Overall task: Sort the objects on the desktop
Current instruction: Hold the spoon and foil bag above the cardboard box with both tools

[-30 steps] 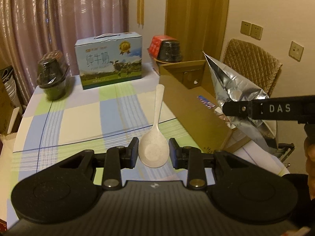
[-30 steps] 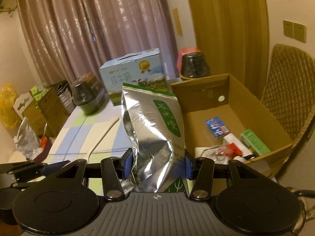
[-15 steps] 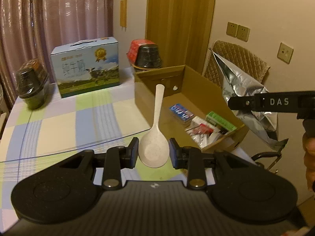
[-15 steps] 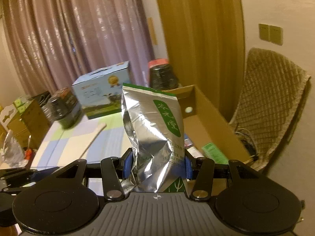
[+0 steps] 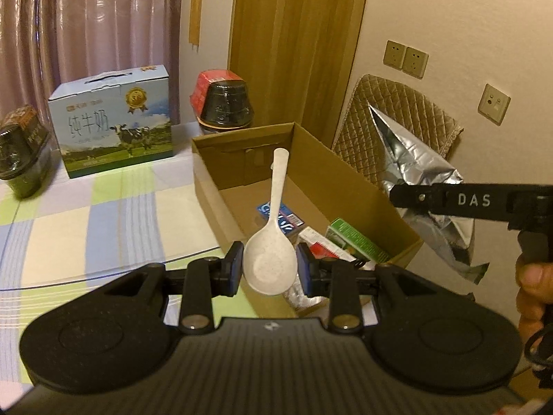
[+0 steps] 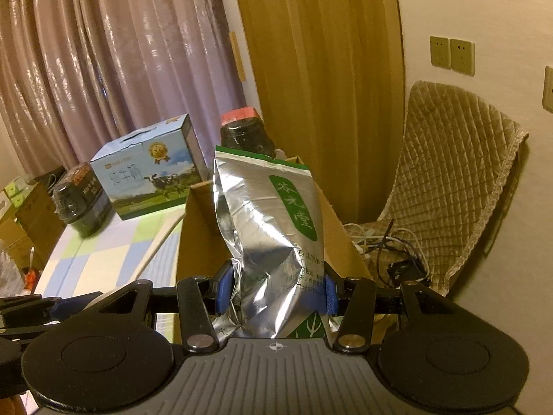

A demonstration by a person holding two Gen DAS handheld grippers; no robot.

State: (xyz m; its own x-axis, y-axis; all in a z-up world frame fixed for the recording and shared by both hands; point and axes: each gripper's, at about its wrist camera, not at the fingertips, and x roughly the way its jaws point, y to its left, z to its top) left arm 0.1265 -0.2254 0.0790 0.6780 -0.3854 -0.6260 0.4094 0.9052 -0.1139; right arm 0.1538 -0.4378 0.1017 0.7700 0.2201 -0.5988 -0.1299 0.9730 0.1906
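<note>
gripping a white spoon [image 5: 270, 262], left tool [image 5: 269, 269]; right tool [image 6: 274, 290], marked "das", clamps foil pouch [image 6: 273, 238].

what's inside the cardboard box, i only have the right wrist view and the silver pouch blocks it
Observer: The left wrist view looks into the open brown cardboard box: a blue-and-white packet, a green carton and a red-and-white packet lie at its near end.
Operator: what's the left gripper doing
Observer: The left gripper is shut on the bowl of a white plastic spoon, handle pointing away over the box.
Operator: is my pouch over the box yet
Observer: From the left wrist view, the crinkled silver foil pouch in the right gripper appears beyond the box's right wall, in front of the quilted chair back.
</note>
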